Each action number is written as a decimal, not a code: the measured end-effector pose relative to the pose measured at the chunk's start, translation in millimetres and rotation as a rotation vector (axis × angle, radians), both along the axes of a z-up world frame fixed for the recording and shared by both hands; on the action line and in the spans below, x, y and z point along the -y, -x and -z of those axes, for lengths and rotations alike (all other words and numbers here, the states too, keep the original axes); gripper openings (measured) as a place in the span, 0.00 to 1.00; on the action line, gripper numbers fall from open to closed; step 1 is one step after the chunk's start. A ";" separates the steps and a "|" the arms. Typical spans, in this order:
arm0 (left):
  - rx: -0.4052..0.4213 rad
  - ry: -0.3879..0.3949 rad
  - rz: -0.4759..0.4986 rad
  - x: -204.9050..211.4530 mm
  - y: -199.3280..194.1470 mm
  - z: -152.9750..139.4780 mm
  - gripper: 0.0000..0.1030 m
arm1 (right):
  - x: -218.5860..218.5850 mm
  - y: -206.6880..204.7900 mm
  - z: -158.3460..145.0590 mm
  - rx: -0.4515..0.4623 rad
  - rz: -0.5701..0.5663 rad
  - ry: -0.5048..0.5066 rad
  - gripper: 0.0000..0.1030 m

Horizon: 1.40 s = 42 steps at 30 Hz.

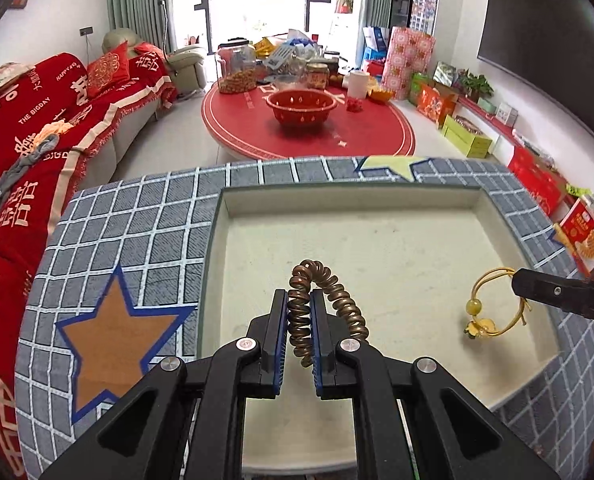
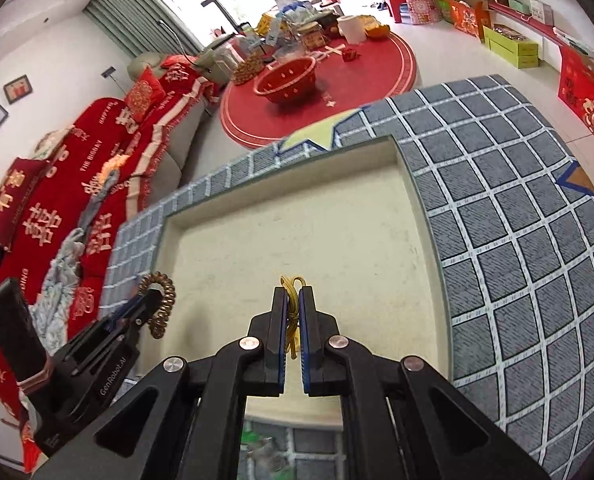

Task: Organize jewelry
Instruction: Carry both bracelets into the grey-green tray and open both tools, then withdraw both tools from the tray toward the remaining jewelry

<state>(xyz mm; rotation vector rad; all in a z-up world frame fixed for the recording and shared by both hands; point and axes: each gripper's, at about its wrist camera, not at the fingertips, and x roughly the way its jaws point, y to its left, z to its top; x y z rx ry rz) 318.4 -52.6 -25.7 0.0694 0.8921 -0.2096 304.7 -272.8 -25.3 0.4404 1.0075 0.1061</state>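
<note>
My left gripper (image 1: 299, 294) is shut on a bronze spiral coil bracelet (image 1: 329, 276), which arches out between the pads and hangs down to the right, above a shallow cream tray (image 1: 233, 248). The right gripper (image 1: 515, 280) comes in from the right edge, shut on a yellow cord bracelet (image 1: 493, 304) with a pale bead and a gold charm dangling over the tray. In the right wrist view the right gripper (image 2: 293, 292) pinches the yellow cord (image 2: 292, 286) over the tray (image 2: 165, 236); the left gripper (image 2: 149, 294) with the coil (image 2: 163, 300) shows at the left.
The tray lies on a table under a grey checked cloth with stars (image 1: 109, 264). Beyond it stand a round red table (image 1: 309, 120) with a red basket and jars, a red-covered sofa (image 1: 37, 128) at the left, and gift boxes (image 1: 465, 136) along the right wall.
</note>
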 end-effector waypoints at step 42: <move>0.120 -0.172 -0.036 1.1 27.1 -23.6 1.00 | 14.7 57.5 -21.7 0.073 0.065 0.022 0.77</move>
